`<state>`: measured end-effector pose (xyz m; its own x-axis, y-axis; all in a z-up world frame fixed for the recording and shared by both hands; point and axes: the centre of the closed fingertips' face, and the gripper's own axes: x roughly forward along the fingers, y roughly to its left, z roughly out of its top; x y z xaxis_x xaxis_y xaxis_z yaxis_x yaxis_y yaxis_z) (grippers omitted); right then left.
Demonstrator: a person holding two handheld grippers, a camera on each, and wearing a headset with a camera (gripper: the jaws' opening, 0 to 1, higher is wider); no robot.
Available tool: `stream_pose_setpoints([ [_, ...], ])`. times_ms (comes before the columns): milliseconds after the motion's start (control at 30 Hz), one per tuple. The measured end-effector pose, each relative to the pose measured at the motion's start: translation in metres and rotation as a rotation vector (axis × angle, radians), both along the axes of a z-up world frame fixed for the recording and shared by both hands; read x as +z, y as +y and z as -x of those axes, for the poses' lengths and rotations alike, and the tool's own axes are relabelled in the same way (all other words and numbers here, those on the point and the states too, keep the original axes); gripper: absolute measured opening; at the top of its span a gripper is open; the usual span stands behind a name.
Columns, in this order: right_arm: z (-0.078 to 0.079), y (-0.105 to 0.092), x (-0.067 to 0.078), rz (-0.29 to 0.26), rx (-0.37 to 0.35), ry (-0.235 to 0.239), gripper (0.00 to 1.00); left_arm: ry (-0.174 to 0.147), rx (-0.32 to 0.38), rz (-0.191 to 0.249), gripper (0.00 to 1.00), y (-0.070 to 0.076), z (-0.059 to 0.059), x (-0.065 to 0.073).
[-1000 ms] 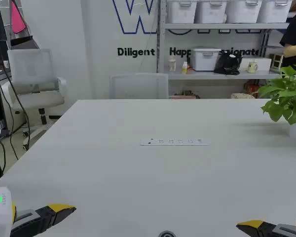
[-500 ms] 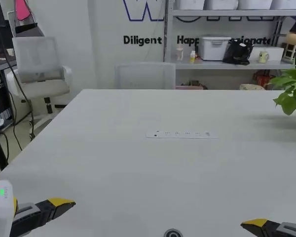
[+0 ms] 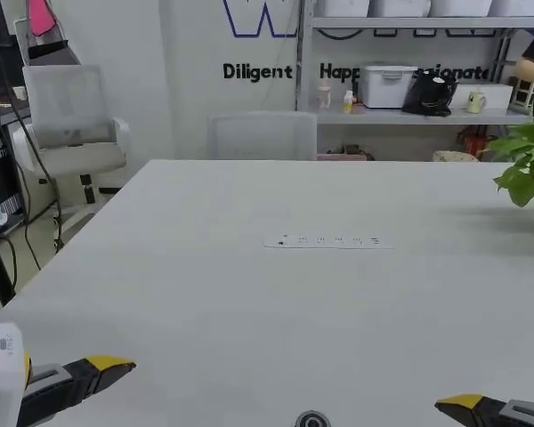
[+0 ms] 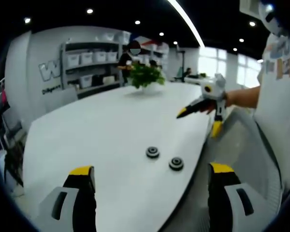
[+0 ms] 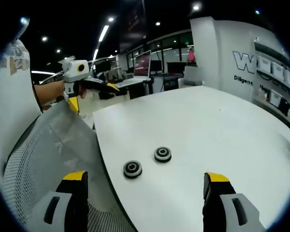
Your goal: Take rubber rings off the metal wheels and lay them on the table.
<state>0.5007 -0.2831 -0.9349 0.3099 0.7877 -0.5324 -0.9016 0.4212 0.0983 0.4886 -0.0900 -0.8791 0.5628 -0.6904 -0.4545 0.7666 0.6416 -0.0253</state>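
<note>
I'm seeing a plain pale grey table, no pattern. On the silvery metal wheels the rubber rings read black. Left gripper and right gripper match: yellow tips, black jaws, grey bodies. The plant is bright green. On the white wall, black lettering sits under blue logo strokes.
</note>
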Motion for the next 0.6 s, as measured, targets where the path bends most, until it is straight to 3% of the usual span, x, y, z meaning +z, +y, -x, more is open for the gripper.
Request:
stream_pose_setpoints([
  [600,0.0021,-0.0018,-0.0006,0.0,-0.009,-0.002,0.99,-0.005,-0.009,-0.002,0.98,-0.0008,-0.0019,0.0019],
])
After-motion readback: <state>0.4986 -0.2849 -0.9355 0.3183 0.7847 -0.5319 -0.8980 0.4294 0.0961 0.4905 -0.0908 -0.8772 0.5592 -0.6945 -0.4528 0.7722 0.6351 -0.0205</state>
